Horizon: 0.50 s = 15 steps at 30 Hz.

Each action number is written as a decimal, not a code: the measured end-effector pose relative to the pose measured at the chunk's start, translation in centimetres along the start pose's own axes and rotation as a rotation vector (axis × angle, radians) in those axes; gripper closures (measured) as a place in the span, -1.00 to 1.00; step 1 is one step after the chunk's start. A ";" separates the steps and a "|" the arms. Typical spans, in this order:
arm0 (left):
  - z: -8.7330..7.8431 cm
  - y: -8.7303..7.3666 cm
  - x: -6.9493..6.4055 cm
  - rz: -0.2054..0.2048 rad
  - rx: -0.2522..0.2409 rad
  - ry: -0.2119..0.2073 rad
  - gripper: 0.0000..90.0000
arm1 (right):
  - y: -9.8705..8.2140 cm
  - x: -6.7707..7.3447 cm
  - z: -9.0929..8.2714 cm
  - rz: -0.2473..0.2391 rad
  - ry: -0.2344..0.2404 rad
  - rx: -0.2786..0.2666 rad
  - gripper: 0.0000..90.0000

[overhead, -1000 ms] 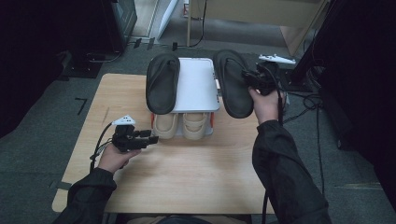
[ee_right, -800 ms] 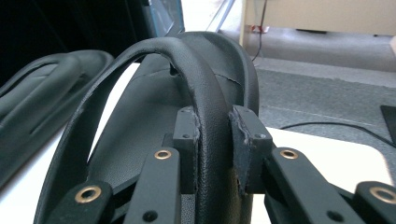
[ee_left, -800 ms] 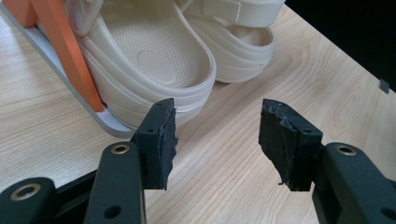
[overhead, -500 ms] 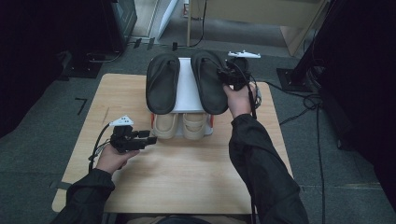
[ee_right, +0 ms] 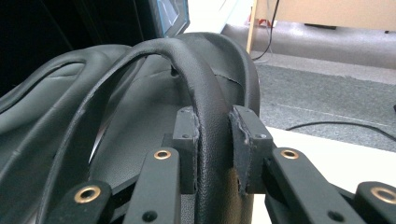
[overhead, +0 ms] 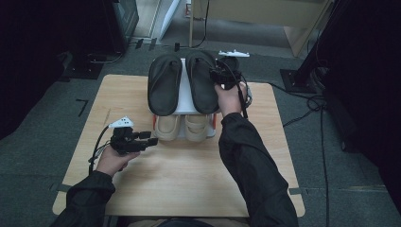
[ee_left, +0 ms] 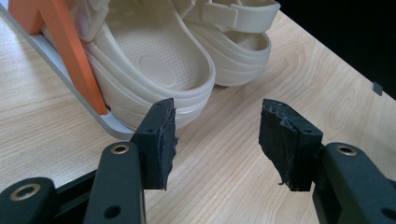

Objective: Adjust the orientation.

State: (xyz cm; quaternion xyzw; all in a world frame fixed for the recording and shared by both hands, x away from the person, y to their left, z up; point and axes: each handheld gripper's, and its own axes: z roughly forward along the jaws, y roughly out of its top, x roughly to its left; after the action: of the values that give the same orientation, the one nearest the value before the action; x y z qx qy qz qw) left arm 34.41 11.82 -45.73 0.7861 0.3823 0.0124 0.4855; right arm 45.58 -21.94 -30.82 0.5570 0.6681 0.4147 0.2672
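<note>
Leftward the right gripper (overhead: 218, 75) carried its strap-clamped black sandal (overhead: 201, 80); it might slip. Left gripper (overhead: 149, 138) jaws apart.

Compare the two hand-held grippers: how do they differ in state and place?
The right hand-held gripper is shut on the strap of a black sandal on top of the white shoe rack. The left hand-held gripper stands open, holding nothing, low over the table near the beige clogs. Both have black jaws.
</note>
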 end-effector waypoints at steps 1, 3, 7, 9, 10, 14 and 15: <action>0.0 0.0 0.0 0.000 -0.001 0.001 0.02 | 0.0 0.1 0.1 0.004 0.001 0.001 0.62; 0.0 0.0 -0.1 -0.001 -0.002 -0.001 0.02 | -0.1 0.3 0.2 0.004 0.001 0.002 0.62; 0.0 0.0 -0.1 0.001 -0.001 -0.001 0.02 | -0.2 0.6 0.6 0.020 0.003 0.012 0.61; -0.1 0.0 -0.1 -0.001 -0.005 -0.002 0.02 | -0.3 0.7 0.7 0.020 0.003 0.013 0.61; -0.1 0.0 0.0 -0.001 -0.006 -0.002 0.02 | -0.3 0.8 0.7 0.018 0.002 0.013 0.61; -0.2 0.0 0.0 0.002 -0.005 0.000 0.02 | -0.5 1.0 0.9 0.016 0.003 0.015 0.61; -0.2 0.0 0.0 0.002 -0.005 0.000 0.02 | -0.5 1.0 1.0 0.017 0.003 0.016 0.61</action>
State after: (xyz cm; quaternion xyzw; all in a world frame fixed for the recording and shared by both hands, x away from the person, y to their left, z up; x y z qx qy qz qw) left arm 34.33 11.99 -45.64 0.7854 0.3813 0.0137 0.4873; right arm 45.85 -20.73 -31.68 0.5643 0.6669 0.4125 0.2583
